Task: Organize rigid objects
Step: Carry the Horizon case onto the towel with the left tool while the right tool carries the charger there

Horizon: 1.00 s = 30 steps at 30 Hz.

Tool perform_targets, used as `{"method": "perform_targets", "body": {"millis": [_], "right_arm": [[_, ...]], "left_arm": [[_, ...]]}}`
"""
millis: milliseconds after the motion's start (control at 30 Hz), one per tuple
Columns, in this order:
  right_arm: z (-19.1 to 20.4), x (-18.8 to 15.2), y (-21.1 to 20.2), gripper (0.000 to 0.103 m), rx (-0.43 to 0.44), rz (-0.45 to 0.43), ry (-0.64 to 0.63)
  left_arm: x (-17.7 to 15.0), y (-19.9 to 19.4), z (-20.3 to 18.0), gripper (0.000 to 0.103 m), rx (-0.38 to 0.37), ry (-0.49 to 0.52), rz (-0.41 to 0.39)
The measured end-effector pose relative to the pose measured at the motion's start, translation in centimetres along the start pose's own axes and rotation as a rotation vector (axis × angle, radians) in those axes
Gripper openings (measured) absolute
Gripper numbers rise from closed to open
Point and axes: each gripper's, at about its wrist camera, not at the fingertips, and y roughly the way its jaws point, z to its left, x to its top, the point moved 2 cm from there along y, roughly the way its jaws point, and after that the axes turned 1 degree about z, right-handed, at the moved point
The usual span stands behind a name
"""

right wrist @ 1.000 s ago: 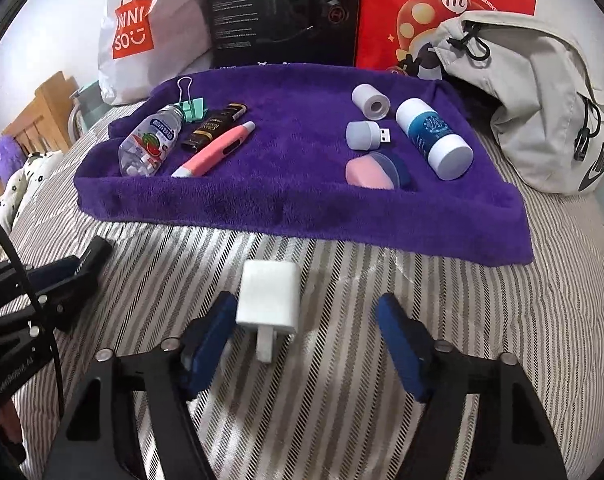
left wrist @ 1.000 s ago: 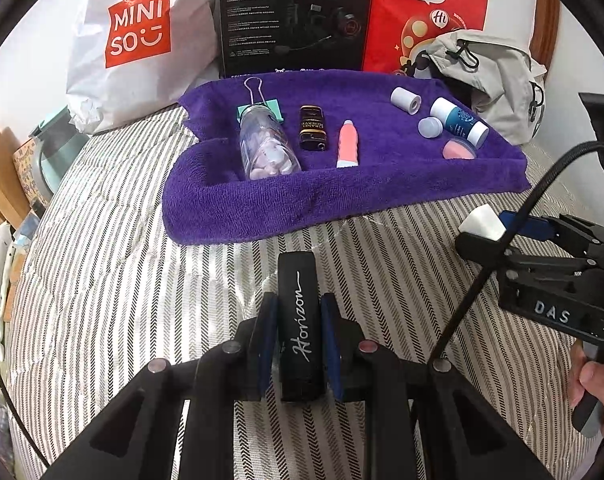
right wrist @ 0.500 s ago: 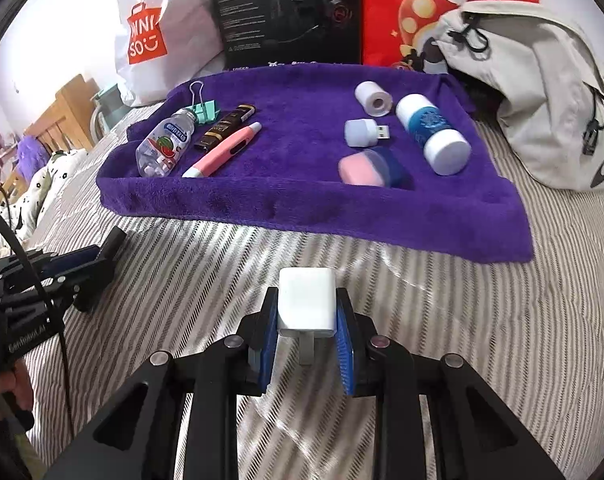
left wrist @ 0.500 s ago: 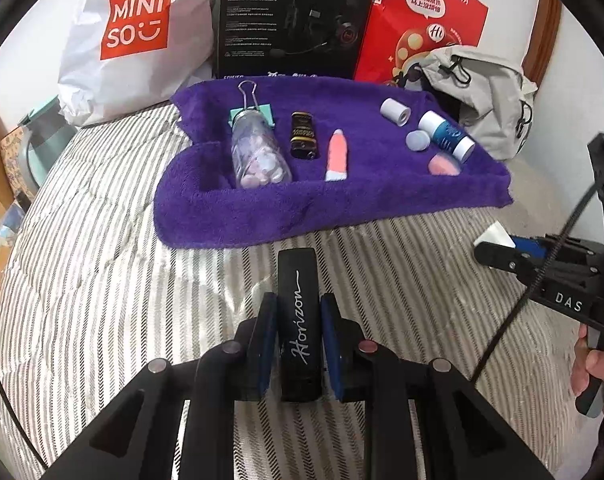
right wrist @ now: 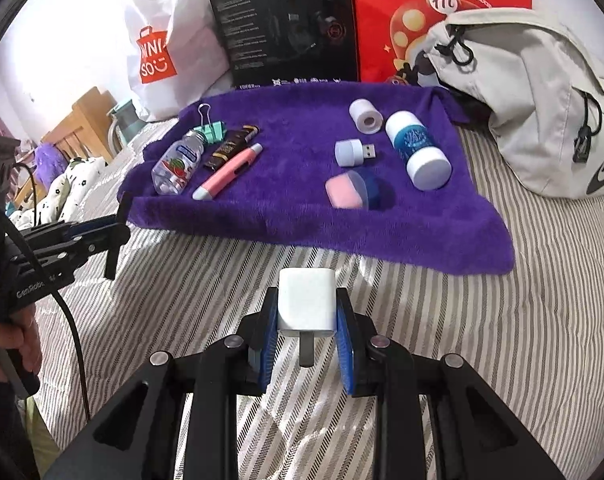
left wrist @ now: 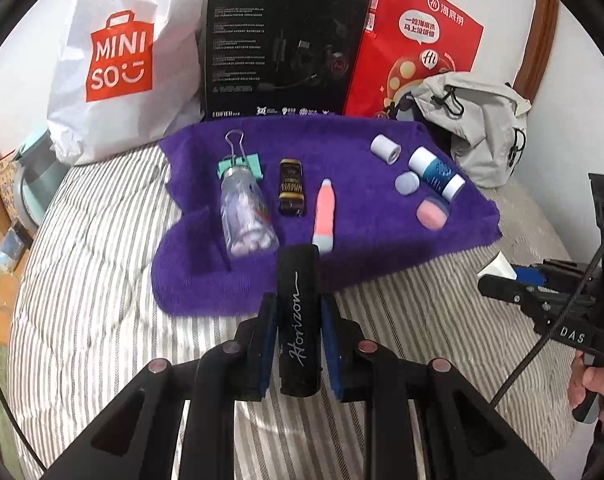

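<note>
My left gripper (left wrist: pixel 298 304) is shut on a black "Horizon" case (left wrist: pixel 298 320), held above the striped bed just in front of the purple towel (left wrist: pixel 361 256). My right gripper (right wrist: pixel 305 300) is shut on a white charger plug (right wrist: pixel 305 304), held above the bed short of the towel (right wrist: pixel 302 224). On the towel's left lie a clear bottle (right wrist: pixel 178 162), a green binder clip (right wrist: pixel 212 130), a dark tube (right wrist: pixel 230 146) and a pink pen (right wrist: pixel 228 170). On its right lie a white roll (right wrist: pixel 365 116), a small USB light (right wrist: pixel 351 152), a blue-and-white bottle (right wrist: pixel 417 150) and a pink-and-blue case (right wrist: pixel 353 190).
Behind the towel stand a white Miniso bag (left wrist: pixel 118 60), a black box (left wrist: pixel 282 36) and a red paper bag (left wrist: pixel 417 36). A grey backpack (right wrist: pixel 541 92) lies at the right. The striped bedspread (right wrist: pixel 501 340) surrounds the towel. Wooden furniture (right wrist: pixel 82 128) stands left of the bed.
My right gripper closed on the white charger plug and lifted it. Both grippers have moved forward and up toward the towel, each with its object.
</note>
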Motion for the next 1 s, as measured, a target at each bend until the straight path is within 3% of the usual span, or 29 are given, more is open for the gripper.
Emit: {"method": "perform_targets", "body": {"millis": [233, 433, 733, 1000], "right_arm": [[0.1, 2.0, -0.1, 0.026, 0.026, -0.02, -0.013], [-0.3, 6.2, 1.0, 0.026, 0.029, -0.041, -0.031], [-1.4, 13.1, 7.0, 0.026, 0.003, -0.027, -0.033], [-1.1, 15.5, 11.5, 0.026, -0.054, 0.055, -0.073]], "left_arm": [[2.4, 0.5, 0.2, 0.021, 0.002, 0.005, -0.012], [3.9, 1.2, 1.3, 0.021, 0.007, -0.009, -0.02], [4.6, 2.4, 2.9, 0.021, 0.016, -0.025, -0.015], [5.3, 3.1, 3.3, 0.021, 0.004, -0.04, -0.015]]}}
